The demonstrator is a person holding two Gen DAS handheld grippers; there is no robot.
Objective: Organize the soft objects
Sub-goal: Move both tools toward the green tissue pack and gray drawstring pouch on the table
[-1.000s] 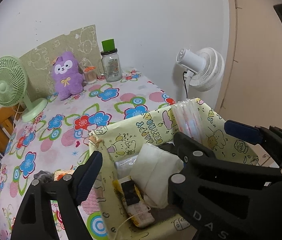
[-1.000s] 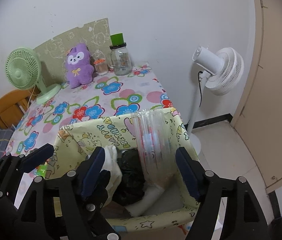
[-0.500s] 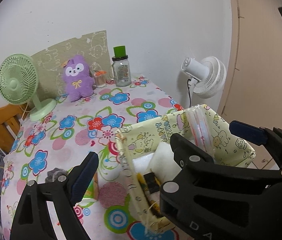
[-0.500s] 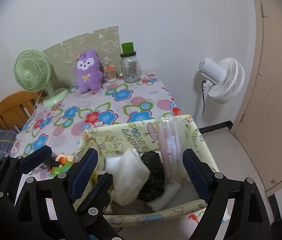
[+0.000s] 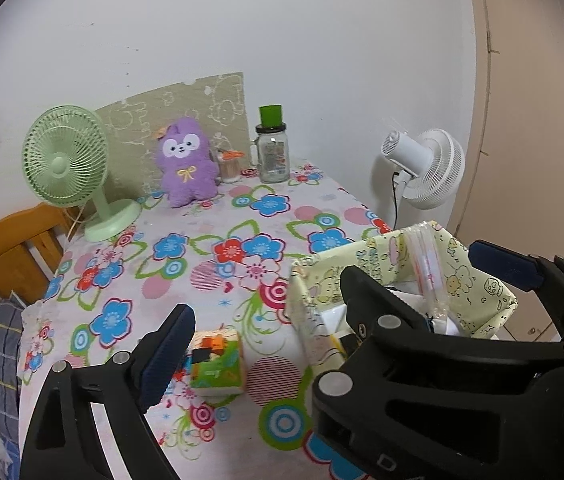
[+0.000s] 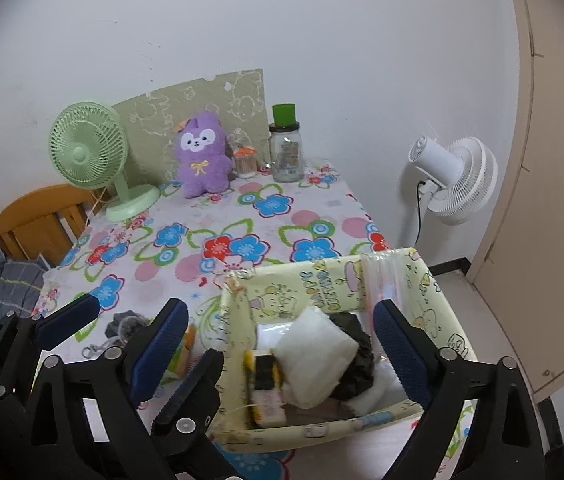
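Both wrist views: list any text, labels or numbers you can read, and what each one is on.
"D A": letters on the black arm at the bottom of the left wrist view, cut off by the picture's edge.
Basket: upside-down lettering on the inner wall, too distorted to read.
Jar: label too small to read.
Green pack: print blurred.
No other text shows.

A lived-in room of a home: a table (image 6: 290,216) under a bright flower-print cloth stands against a plain white wall, with a purple plush toy (image 6: 201,158), a green desk fan (image 6: 89,152) and a glass jar (image 6: 286,156) at its back. A wooden chair (image 6: 37,220), a white floor fan (image 6: 458,180) and a beige door (image 6: 554,160) surround it.
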